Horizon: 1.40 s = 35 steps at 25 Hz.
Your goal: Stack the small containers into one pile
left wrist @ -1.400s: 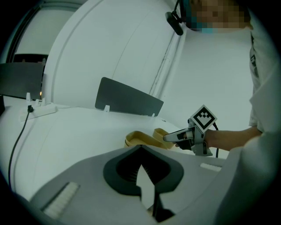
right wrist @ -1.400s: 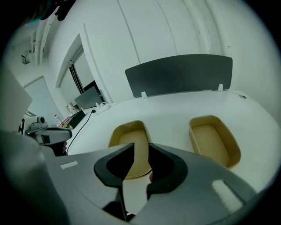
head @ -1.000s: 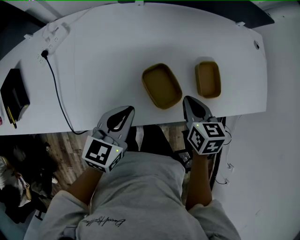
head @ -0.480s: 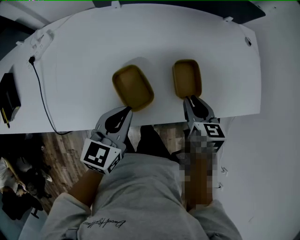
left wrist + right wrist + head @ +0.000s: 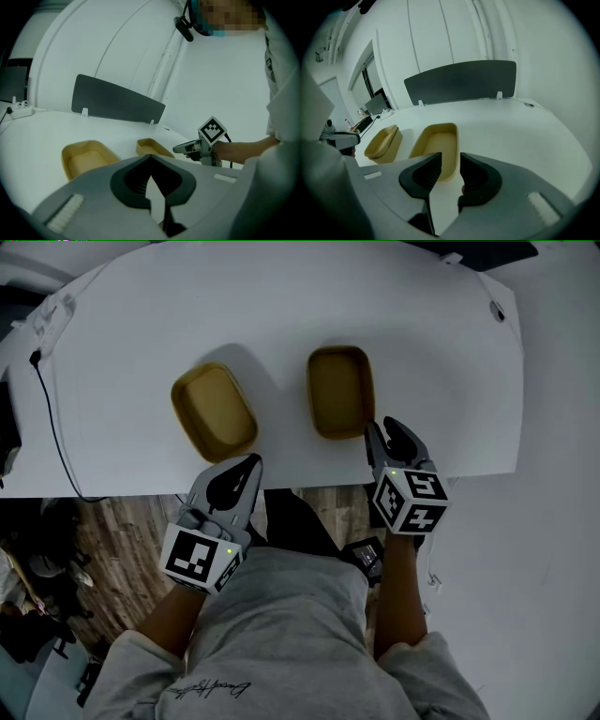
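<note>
Two small tan containers stand empty on the white table (image 5: 281,315): the left container (image 5: 214,412) and the right container (image 5: 341,391). In the right gripper view the right container (image 5: 436,147) lies just beyond my jaws, with the left container (image 5: 383,142) beside it. My right gripper (image 5: 382,427) hovers at the right container's near right corner. Its jaws are opening, with nothing between them (image 5: 450,161). My left gripper (image 5: 255,462) is shut and empty at the table's near edge, short of the left container (image 5: 86,158).
A black cable (image 5: 52,418) runs over the table's left side. A dark divider panel (image 5: 117,101) stands along the far edge. The table's near edge crosses under both grippers, with wooden floor (image 5: 122,521) below it.
The right gripper has moved forward over the table to the right container, and its jaws have parted. The head view has shifted right, so both containers sit further left. The left gripper stays shut.
</note>
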Motion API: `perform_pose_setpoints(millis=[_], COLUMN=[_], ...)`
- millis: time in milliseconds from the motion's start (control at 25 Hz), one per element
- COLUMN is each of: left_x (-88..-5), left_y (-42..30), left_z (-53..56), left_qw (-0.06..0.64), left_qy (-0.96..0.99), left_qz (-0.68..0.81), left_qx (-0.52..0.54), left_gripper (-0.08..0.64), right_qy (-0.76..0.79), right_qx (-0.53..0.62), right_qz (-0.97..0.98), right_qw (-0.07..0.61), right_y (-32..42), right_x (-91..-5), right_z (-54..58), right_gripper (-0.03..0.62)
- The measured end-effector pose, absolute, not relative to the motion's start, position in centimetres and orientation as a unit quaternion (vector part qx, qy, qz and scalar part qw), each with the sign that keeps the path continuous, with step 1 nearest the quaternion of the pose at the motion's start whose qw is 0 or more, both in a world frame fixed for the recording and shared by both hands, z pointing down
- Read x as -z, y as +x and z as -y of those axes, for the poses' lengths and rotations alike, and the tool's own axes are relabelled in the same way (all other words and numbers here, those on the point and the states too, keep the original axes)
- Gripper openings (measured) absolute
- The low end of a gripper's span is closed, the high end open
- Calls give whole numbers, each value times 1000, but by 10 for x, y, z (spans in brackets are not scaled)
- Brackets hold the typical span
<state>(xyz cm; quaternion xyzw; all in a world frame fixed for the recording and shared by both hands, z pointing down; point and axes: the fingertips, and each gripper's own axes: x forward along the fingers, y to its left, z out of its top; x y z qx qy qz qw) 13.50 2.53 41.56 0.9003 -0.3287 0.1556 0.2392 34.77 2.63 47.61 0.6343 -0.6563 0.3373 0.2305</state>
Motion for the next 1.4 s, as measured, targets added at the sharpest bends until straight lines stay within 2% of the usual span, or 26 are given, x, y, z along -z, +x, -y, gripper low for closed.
perform_pose_setpoints(millis=[280,640,920,1400], left_x=[-426,-433,-437,-439], left_y=[158,160,151,139], left_z=[-34,-24,-15,-13], left_qw=[248,253,255,254], left_qy=[897,896,893,887], left_qz=[323,319,326,341], left_qx=[-172,-178,-180,-180], left_gripper=[2,2,2,2], right_qy=[616,610,618,623], right_qx=[-362,-377,-379,-389], right_qz=[657,651,638,636], right_qw=[239,249,260,238], right_y=[358,356,355,357], right_x=[-505,-517,-519,-515], right_z=[-16,-7,-7,-10], right_gripper=[137,102,37,29])
